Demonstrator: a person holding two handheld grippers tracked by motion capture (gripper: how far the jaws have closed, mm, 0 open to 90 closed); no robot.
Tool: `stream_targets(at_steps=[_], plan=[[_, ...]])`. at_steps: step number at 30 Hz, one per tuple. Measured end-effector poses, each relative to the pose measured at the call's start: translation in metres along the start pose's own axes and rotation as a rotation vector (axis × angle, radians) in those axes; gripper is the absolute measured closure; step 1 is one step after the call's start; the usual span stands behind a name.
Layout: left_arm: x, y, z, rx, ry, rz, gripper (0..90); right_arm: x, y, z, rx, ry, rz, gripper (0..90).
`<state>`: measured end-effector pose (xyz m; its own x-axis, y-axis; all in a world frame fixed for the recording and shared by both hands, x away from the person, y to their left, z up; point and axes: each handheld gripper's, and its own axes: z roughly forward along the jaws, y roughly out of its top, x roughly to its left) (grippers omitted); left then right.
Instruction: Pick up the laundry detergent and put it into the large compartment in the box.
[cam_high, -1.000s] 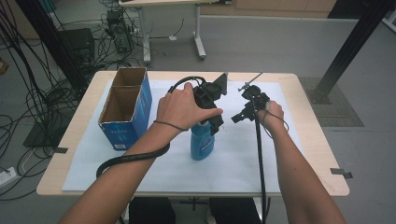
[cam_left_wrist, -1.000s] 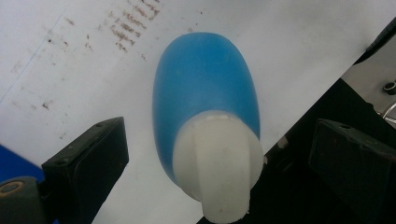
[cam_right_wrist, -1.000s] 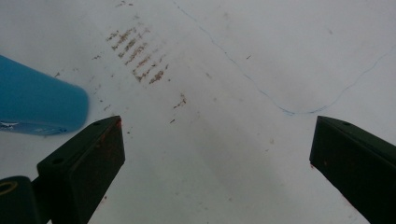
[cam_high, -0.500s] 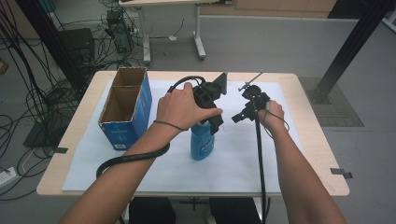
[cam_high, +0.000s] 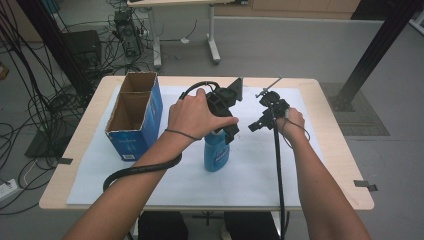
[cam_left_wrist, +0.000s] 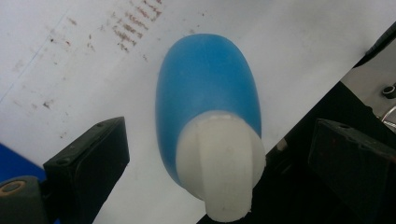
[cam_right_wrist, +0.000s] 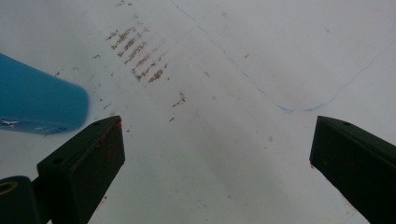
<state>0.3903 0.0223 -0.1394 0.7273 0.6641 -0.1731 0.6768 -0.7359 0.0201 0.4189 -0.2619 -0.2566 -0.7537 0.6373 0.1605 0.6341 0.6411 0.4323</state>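
Note:
A blue bottle (cam_high: 216, 152) with a white cap stands upright on the white paper near the table's middle. My left gripper (cam_high: 224, 131) hangs directly over it, pointing down. In the left gripper view the bottle (cam_left_wrist: 205, 88) and its cap (cam_left_wrist: 219, 168) sit between the two black jaws of that gripper (cam_left_wrist: 219, 140), which stand wide apart and touch nothing. My right gripper (cam_high: 265, 117) hovers just to the right of the bottle. Seen in its own view, the right gripper (cam_right_wrist: 215, 140) is open over bare stained paper, with the bottle's (cam_right_wrist: 37, 98) side at the left edge.
An open blue cardboard box (cam_high: 134, 115) with two compartments stands at the table's left. White paper (cam_high: 250, 175) covers most of the wooden table (cam_high: 335, 155). Cables trail from both grippers toward the front edge.

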Motion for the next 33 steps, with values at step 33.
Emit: stream_targets(at_steps=[33], plan=[[-0.004,0.005,0.030,0.026,0.029,-0.016,15.0,-0.001,-0.004,-0.002,-0.002,-0.001,0.013,3.3]])
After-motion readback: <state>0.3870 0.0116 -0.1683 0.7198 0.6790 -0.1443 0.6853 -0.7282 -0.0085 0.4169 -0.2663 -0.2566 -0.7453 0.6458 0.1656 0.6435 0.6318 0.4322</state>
